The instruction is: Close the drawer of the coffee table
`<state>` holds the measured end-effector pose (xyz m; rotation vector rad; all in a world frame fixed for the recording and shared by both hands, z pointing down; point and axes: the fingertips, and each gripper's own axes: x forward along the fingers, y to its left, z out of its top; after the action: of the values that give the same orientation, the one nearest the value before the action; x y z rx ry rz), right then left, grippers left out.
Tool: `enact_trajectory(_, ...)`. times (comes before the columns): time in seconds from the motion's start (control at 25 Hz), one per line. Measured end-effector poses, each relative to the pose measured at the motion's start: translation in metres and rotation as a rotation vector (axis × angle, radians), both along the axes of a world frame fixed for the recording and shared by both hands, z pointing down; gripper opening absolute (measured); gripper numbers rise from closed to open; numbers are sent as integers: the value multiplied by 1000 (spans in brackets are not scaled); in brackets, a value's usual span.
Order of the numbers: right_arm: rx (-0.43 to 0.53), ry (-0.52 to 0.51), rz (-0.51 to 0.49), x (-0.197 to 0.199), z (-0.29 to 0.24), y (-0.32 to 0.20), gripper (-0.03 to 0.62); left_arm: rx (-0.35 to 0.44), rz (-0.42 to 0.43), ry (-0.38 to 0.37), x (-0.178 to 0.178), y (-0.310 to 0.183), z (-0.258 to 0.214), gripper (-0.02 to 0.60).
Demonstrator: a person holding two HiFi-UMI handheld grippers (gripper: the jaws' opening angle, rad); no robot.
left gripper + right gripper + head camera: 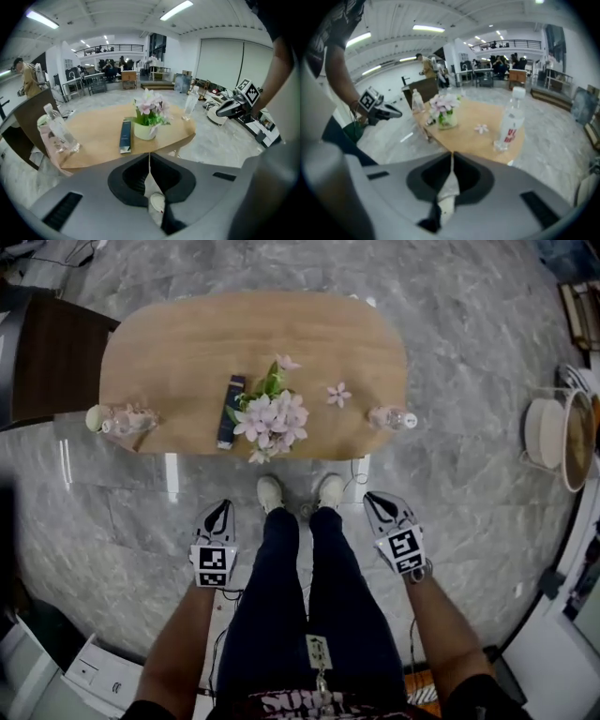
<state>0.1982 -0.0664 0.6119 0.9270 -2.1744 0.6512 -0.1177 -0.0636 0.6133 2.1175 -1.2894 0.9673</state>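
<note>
The coffee table (187,343) has an oval wooden top and stands right in front of my feet. Its drawer does not show from above or in either gripper view. My left gripper (218,507) hangs shut beside my left leg, tips toward the table's near edge, with nothing in it. My right gripper (368,495) is shut and empty beside my right leg. In the left gripper view the jaws (149,157) meet in a closed line below the table (98,136). The right gripper view shows the same closed jaws (451,157) before the table (468,133).
On the tabletop stand a pot of pink flowers (272,413), a dark slim box (230,411), a loose blossom (338,394) and a clear bottle at each end (392,418) (122,420). A dark chair (47,357) is at the left, round white ware (562,432) at the right.
</note>
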Motion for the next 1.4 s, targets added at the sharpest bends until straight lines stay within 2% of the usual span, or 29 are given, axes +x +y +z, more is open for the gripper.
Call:
enact_trajectory(0.08, -8, 55, -3, 3, 42, -3, 37, -26, 65, 3, 3, -11, 44, 39)
enact_trajectory(0.16, -6, 120, -8, 9, 83, -11, 37, -49, 124, -29, -1, -25, 87, 84)
enact_trajectory(0.24, -25, 183, -12, 18, 121, -13, 38, -93, 142, -64, -11, -29, 130, 113)
enact_trajectory(0.28, -47, 208, -16, 23, 139, -10, 60, -121, 141, -70, -16, -30, 150, 136)
enact_trajectory(0.36, -98, 250, -24, 33, 174, -4, 209, -182, 161, -64, -22, -35, 185, 199)
enact_trajectory(0.4, -114, 271, -29, 37, 189, -4, 227, -205, 190, -66, -23, -38, 201, 224)
enact_trajectory(0.44, -119, 292, -36, 40, 202, -5, 238, -203, 229, -84, -23, -43, 214, 240)
enact_trajectory(0.52, -108, 317, -49, 45, 221, -13, 252, -147, 285, -147, -24, -55, 233, 249)
enact_trajectory(0.6, -81, 323, -69, 45, 231, -23, 256, -102, 259, -173, -31, -64, 251, 251)
enact_trajectory(0.76, -17, 326, -129, 38, 243, -50, 258, -37, 162, -129, -27, -97, 253, 252)
enact_trajectory(0.92, 17, 277, -137, 23, 239, -64, 255, -70, 203, -122, -8, -94, 257, 249)
enact_trajectory(1.0, 13, 254, -137, 15, 241, -64, 239, -96, 179, -114, -5, -94, 257, 249)
enact_trajectory(1.08, 20, 262, -135, 14, 243, -66, 219, -107, 139, -101, -6, -97, 257, 248)
enact_trajectory(1.16, 14, 270, -139, 15, 242, -65, 215, -110, 121, -108, -7, -98, 256, 215)
enact_trajectory(1.4, -18, 306, -234, 15, 243, -48, 186, -149, 157, -157, -13, -79, 255, 191)
